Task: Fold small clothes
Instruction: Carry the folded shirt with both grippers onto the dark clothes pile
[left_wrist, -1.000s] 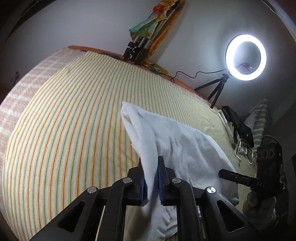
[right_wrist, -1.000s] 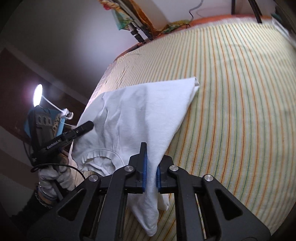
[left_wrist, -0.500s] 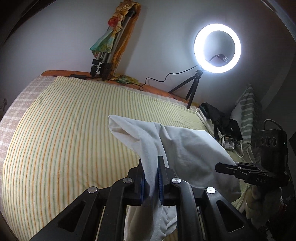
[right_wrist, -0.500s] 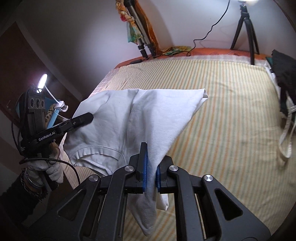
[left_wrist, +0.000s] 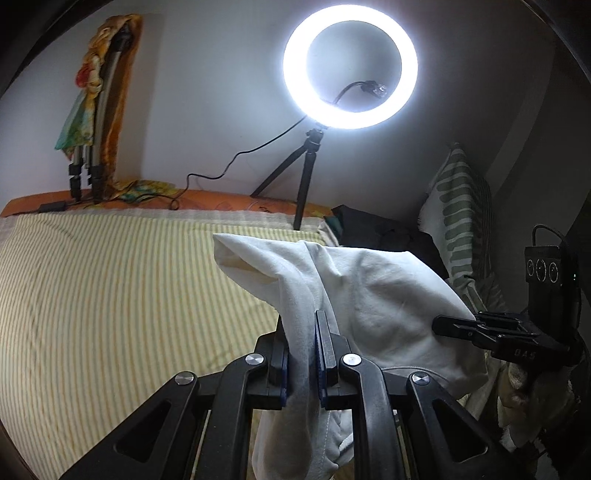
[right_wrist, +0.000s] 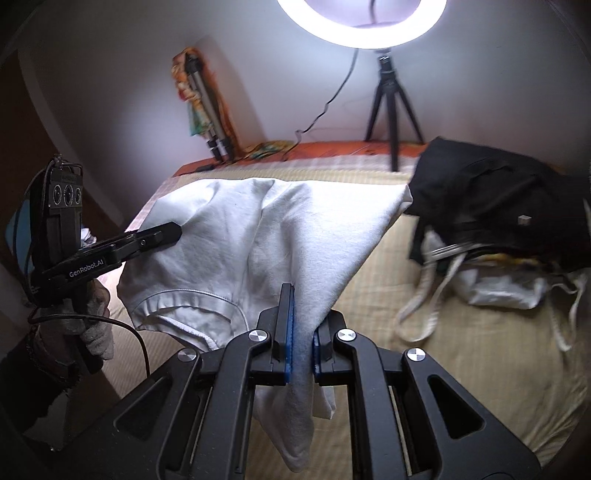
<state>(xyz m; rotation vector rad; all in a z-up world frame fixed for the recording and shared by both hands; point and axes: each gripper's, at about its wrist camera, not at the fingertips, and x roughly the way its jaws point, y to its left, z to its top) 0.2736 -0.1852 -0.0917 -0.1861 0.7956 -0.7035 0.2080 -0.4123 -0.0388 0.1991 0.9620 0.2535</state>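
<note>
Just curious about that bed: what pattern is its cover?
Thin orange and green stripes on the pale yellow striped bed cover, clearest in the left wrist view.

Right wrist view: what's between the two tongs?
Only the white garment, stretched from the left tongs to the right tongs; both clamp it. Shows in the right wrist view.

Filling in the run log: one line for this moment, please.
step: fold | left gripper: shut on shirt | right gripper: shut on shirt | shirt: held above bed

Light source: ring light (left_wrist: 350, 66) on the far wall, blown out to glare.
Room: dim, corners vignetted black.
Distortion: fisheye curvature toward edges.
Blur: black bag (right_wrist: 495, 206) smeared in right wrist view.
</note>
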